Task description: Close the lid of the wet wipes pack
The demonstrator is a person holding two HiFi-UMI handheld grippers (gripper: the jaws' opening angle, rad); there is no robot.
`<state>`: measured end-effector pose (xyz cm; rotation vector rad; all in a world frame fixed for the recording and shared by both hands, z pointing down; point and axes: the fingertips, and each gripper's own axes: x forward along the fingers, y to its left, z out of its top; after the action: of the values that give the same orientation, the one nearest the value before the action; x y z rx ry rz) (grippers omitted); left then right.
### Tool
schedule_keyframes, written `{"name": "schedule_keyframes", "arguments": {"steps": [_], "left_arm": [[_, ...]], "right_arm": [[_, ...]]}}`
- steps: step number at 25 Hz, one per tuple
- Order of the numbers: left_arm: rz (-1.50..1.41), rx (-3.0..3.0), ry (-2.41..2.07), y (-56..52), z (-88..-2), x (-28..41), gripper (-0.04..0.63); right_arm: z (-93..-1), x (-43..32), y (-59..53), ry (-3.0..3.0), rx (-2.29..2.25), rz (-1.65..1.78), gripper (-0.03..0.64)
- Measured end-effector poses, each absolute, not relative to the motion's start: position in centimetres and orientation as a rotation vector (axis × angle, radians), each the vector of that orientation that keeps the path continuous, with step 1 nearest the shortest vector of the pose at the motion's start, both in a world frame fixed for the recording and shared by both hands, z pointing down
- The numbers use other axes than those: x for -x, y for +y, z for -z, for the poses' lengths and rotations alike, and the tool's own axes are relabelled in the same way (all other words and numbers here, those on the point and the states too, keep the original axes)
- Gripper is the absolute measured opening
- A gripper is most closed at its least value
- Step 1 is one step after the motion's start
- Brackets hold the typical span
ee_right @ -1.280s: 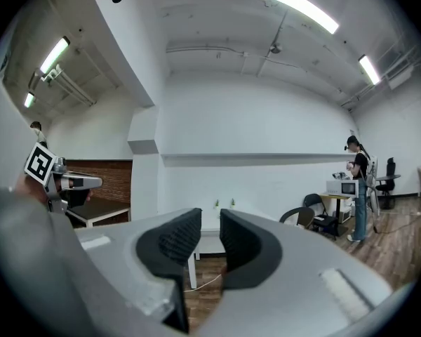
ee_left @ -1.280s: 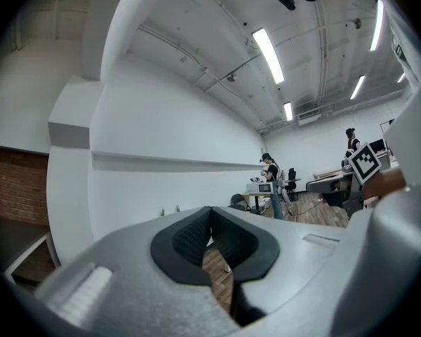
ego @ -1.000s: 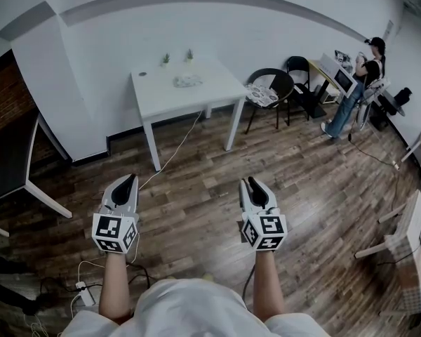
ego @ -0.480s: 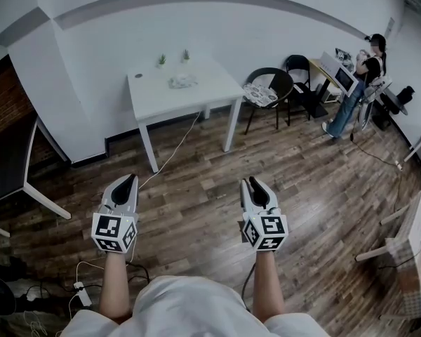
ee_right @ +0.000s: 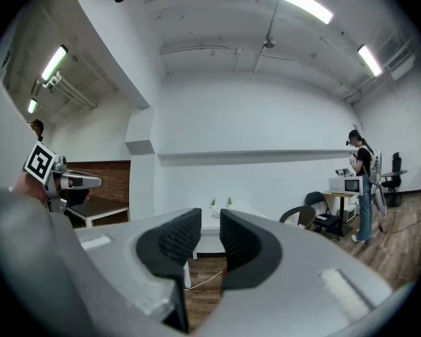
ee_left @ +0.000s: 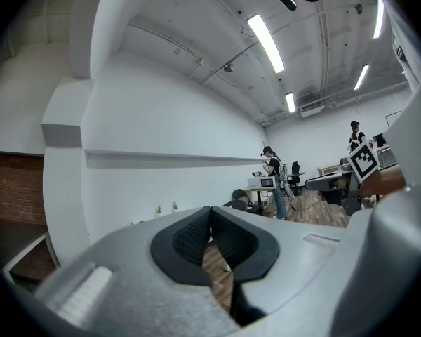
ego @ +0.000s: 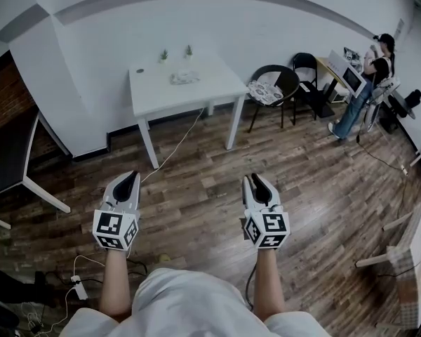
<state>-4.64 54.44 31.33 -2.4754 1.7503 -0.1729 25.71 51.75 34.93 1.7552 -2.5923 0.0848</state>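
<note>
1. Open office or lab-type workroom, not a home; bare white walls (ego: 266, 27), wood-plank floor (ego: 196, 209), brick wall section (ee_left: 14, 188)
2. White bench (ego: 182, 93), black chairs (ego: 274, 83), another bench (ego: 335, 65) at the right; a person (ego: 375, 72) stands there
3. Long tube lights (ee_left: 265, 42) and exposed pipes (ee_left: 161, 41) on the ceiling; power strip (ego: 75, 286) with cables on the floor
</note>
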Motion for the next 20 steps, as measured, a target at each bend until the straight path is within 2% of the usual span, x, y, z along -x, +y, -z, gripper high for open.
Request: {"name": "schedule_keyframes", "arguments": {"steps": [9, 20], "left_arm": [[0.177, 2.498, 1.749, 49.2, -32.8, 5.4, 0.008], [0.164, 2.535, 1.757, 37.7, -34.3, 10.3, 0.008]], "right_arm": [[-35.6, -24.7, 46.8, -2.589, -1.762, -0.087, 0.089], [-36.5, -20.1, 35.6, -2.564, -1.784, -0.120, 0.089]]}}
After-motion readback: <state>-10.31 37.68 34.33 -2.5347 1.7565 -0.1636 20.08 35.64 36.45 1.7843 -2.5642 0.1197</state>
